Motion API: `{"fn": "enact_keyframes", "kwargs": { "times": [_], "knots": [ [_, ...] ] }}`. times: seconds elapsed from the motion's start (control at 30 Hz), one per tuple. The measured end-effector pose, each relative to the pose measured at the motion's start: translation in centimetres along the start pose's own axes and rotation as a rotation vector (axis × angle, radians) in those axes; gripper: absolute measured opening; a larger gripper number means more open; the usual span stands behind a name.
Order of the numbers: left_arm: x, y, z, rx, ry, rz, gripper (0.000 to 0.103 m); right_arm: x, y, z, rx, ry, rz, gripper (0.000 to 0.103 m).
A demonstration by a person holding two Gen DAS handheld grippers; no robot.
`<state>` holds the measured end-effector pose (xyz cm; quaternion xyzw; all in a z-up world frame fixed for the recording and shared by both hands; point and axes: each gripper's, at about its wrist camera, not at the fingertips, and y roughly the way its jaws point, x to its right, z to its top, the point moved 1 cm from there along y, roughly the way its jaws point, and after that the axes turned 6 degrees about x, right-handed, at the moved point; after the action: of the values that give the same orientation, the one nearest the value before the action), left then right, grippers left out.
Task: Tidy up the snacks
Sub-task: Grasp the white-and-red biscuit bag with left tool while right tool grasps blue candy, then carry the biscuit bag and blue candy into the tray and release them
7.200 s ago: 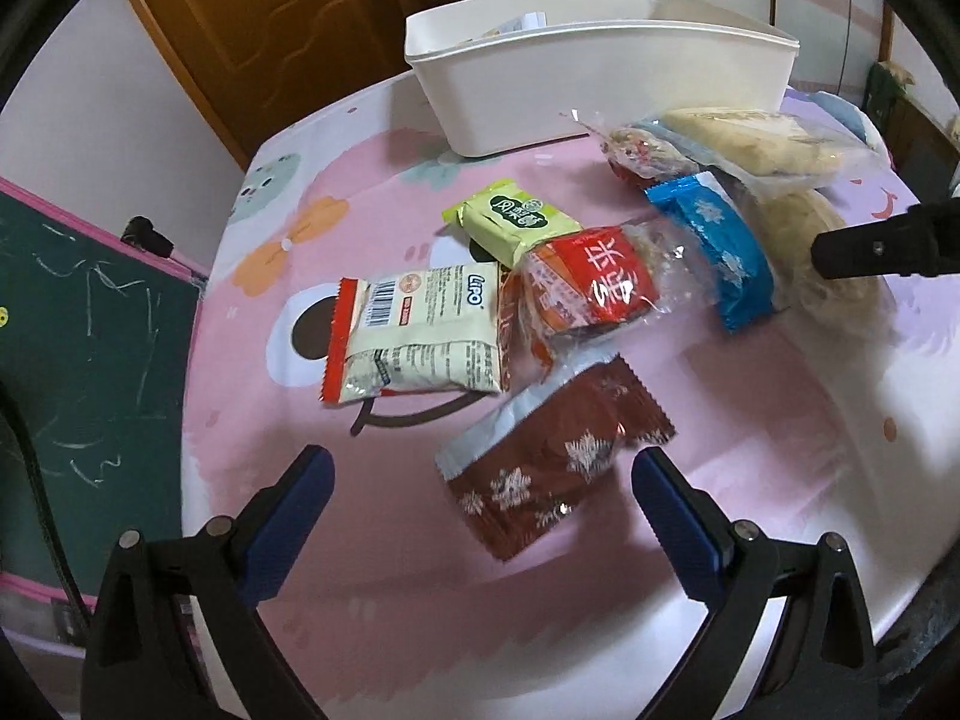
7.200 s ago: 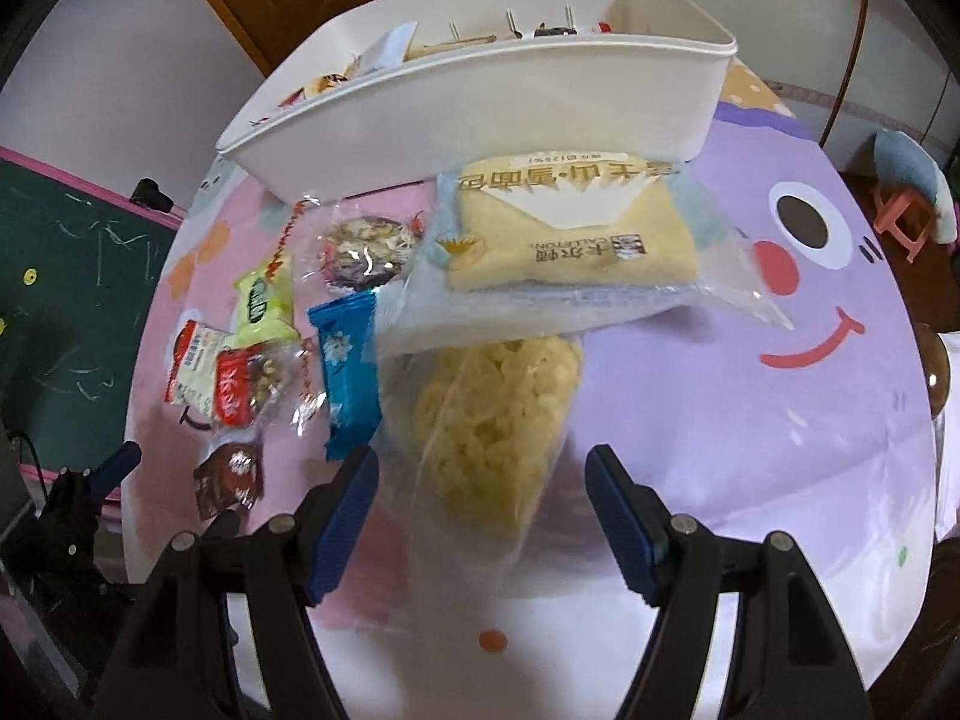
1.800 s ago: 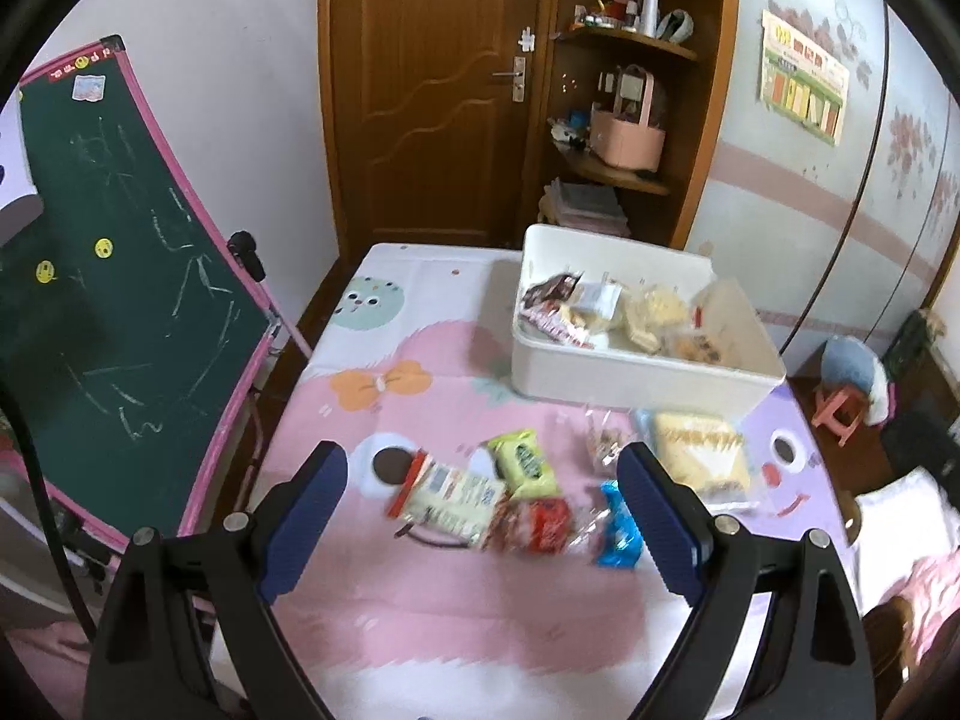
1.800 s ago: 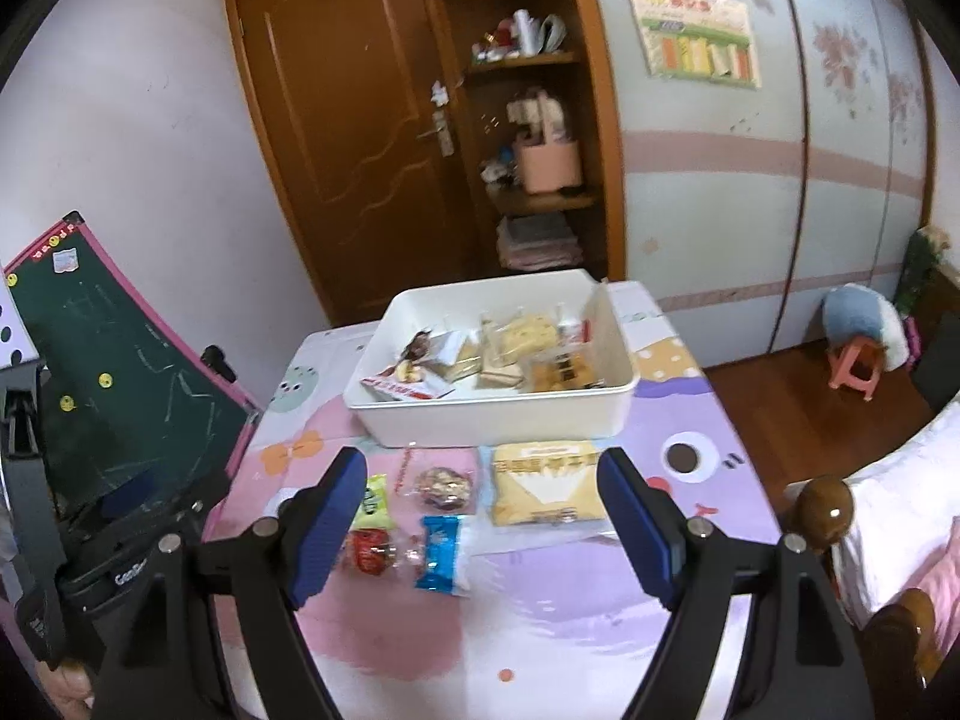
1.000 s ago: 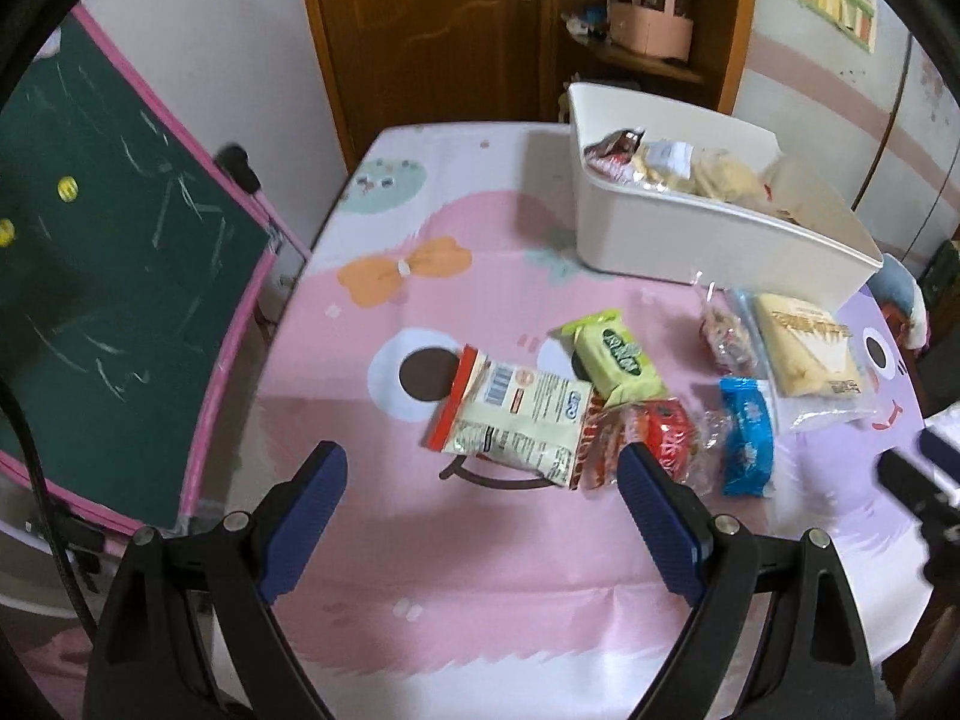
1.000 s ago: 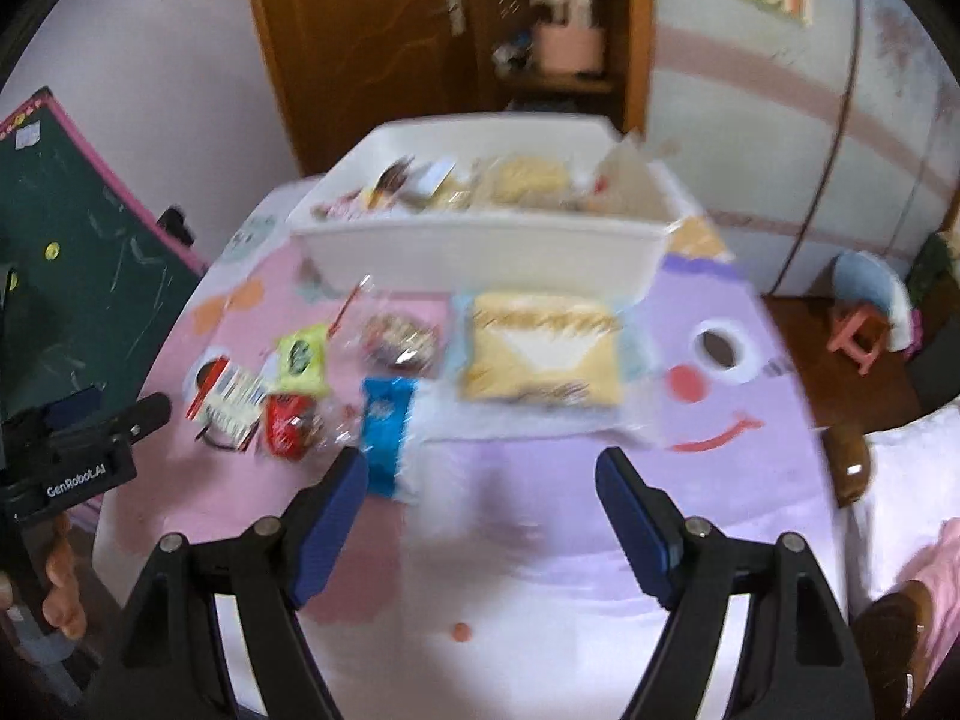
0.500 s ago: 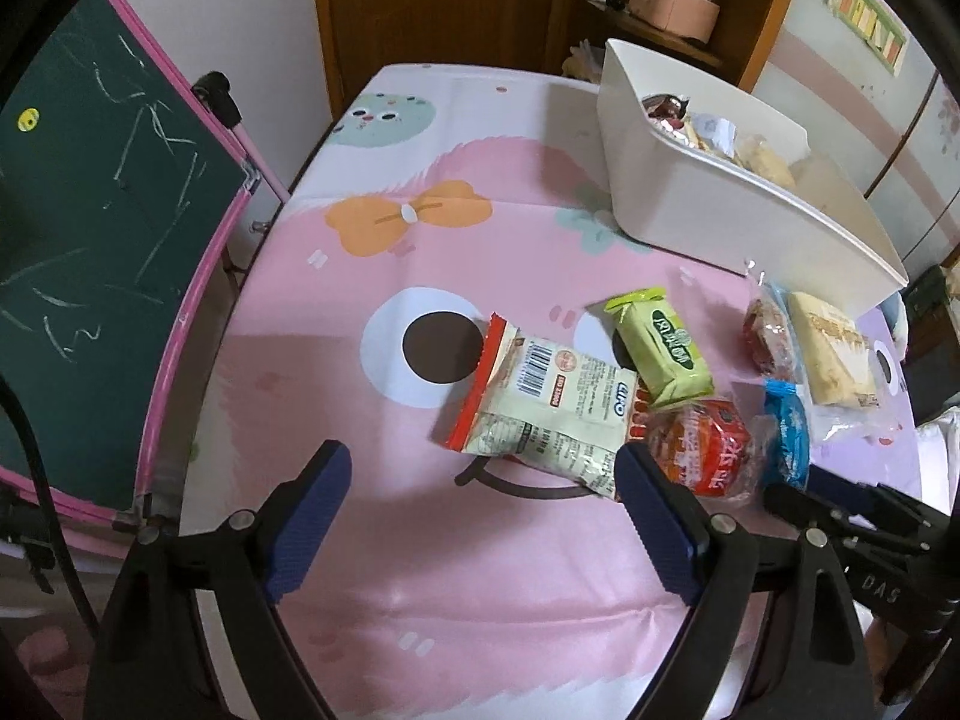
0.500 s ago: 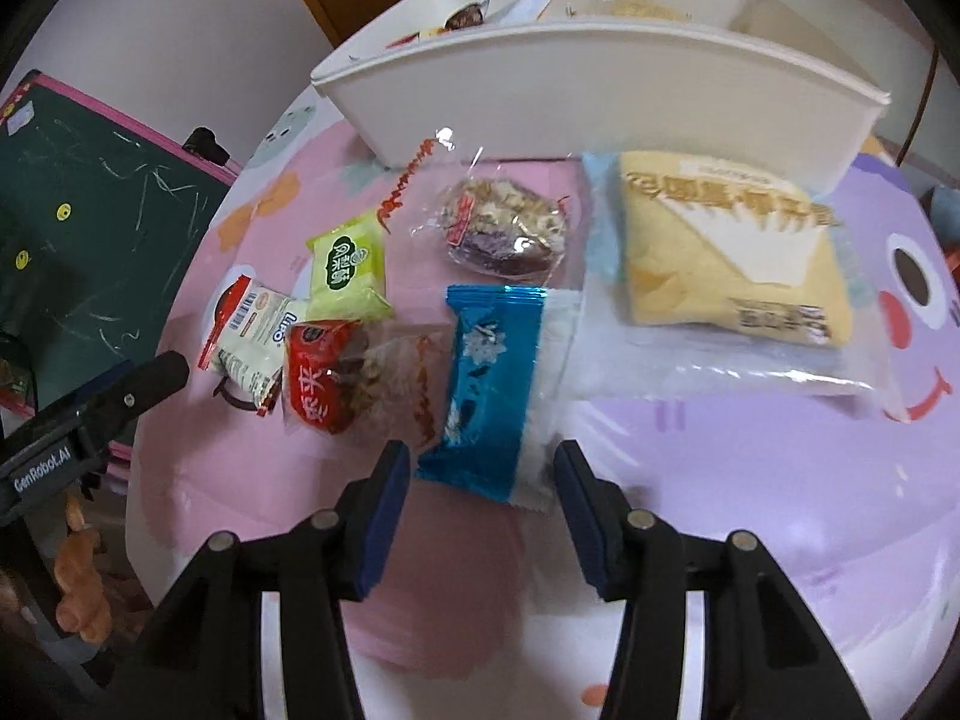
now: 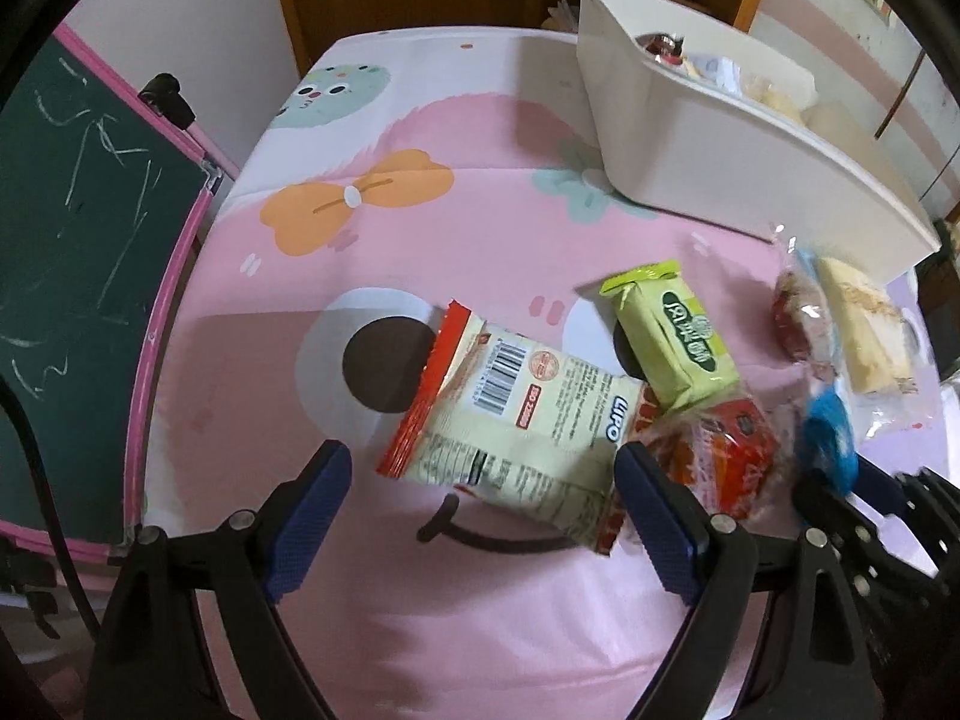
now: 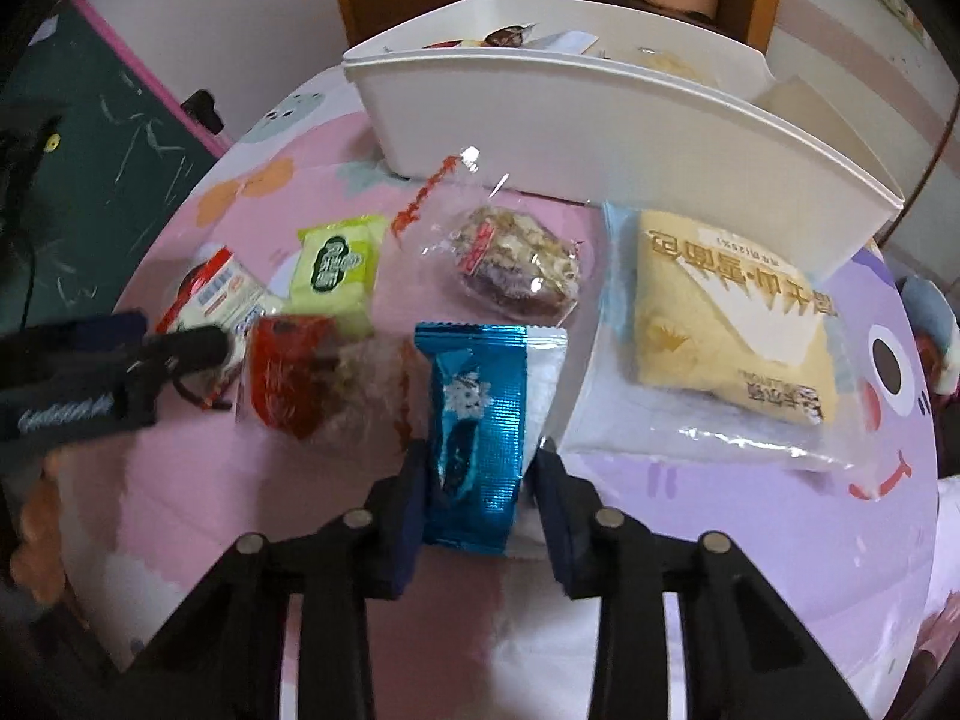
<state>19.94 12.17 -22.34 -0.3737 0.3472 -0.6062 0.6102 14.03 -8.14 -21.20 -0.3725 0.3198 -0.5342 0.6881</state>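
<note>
The right gripper (image 10: pixel 480 468) points steeply down at the near edge of the table, and its jaws have just been closing around the blue packet (image 10: pixel 480 420). They now straddle the packet's near end: the left one meets the foil, while a thin gap shows beside the right one, so I judge the grip not yet firm. The squeeze should finish squarely across the packet's width, low enough to catch its filled body and not only the flat crimped seal at its white edge. The lift should then go straight up, because the clear red-labelled pack (image 10: pixel 324 384) lies touching it at nine o'clock and a dragged exit would pull that one along.

The left gripper (image 9: pixel 480 501), seen at nine o'clock in the right wrist view, has its jaws wide apart with nothing clamped; they frame the near end of the cream packet with the barcode (image 9: pixel 516 420). It should settle lower before closing, and take the packet across its short side, keeping clear of the red-labelled pack beside its right jaw.

Farther out lie the green packet (image 10: pixel 339 267) at eleven o'clock, a nut cake in clear wrap (image 10: pixel 516 270) at twelve and a large yellow bag (image 10: pixel 732 312) at one o'clock. Beyond them stands the white bin (image 10: pixel 600 120), already holding several snacks. Each carried packet must rise above the bin's near wall before being let go.
</note>
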Motion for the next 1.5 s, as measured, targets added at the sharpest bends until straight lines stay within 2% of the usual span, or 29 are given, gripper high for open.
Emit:
{"fn": "enact_keyframes", "kwargs": {
  "times": [0.27, 0.43, 0.53, 0.6, 0.63, 0.7, 0.83, 0.97, 1.07, 1.17, 1.33, 1.5],
  "knots": [
    [1.8, 1.2, 0.2, -0.024, 0.064, 0.014, 0.089, -0.2, -0.8, -1.0, -0.002, -0.021, 0.005, 0.033],
    [2.2, 1.3, 0.2, -0.019, 0.078, -0.003, 0.089, -0.6, -0.3, -0.6, -0.008, -0.019, 0.009, 0.032],
    [2.1, 1.0, 0.3, 0.0, 0.065, -0.032, 0.069, -0.4, -0.4, -0.7, -0.013, -0.015, 0.015, 0.03],
    [2.3, 0.5, 0.1, 0.019, 0.075, -0.057, 0.043, -0.3, -0.5, -0.9, -0.017, -0.004, 0.021, 0.03],
    [2.5, 0.3, 0.0, 0.024, 0.078, -0.066, 0.037, -0.3, -0.6, -0.9, -0.019, -0.001, 0.024, 0.029],
    [2.9, -0.1, -0.4, 0.035, 0.083, -0.06, 0.012, -0.2, -0.7, -1.2, -0.025, 0.007, 0.029, 0.029],
    [3.2, -1.0, -1.7, 0.052, 0.1, -0.022, 0.012, -0.2, -1.1, -1.8, -0.028, 0.011, 0.033, 0.029],
    [3.2, -3.2, -3.0, 0.064, 0.096, -0.03, 0.012, 0.1, -1.5, -2.1, -0.048, 0.034, 0.045, 0.028],
    [3.6, -5.4, -3.3, 0.102, 0.107, -0.034, 0.012, 0.4, -2.5, -3.0, -0.047, 0.048, 0.052, 0.028],
    [4.8, -8.1, -3.6, 0.168, 0.125, -0.039, 0.012, 0.6, -4.3, -3.5, -0.015, 0.044, 0.051, 0.026],
    [7.1, -12.9, -3.5, 0.323, 0.168, -0.065, 0.012, 1.0, -8.1, -3.5, 0.083, 0.041, 0.044, 0.025],
    [9.1, -15.9, -2.7, 0.369, 0.185, -0.09, 0.012, 2.1, -11.7, -3.3, 0.186, 0.06, 0.029, 0.025]
  ]
}}
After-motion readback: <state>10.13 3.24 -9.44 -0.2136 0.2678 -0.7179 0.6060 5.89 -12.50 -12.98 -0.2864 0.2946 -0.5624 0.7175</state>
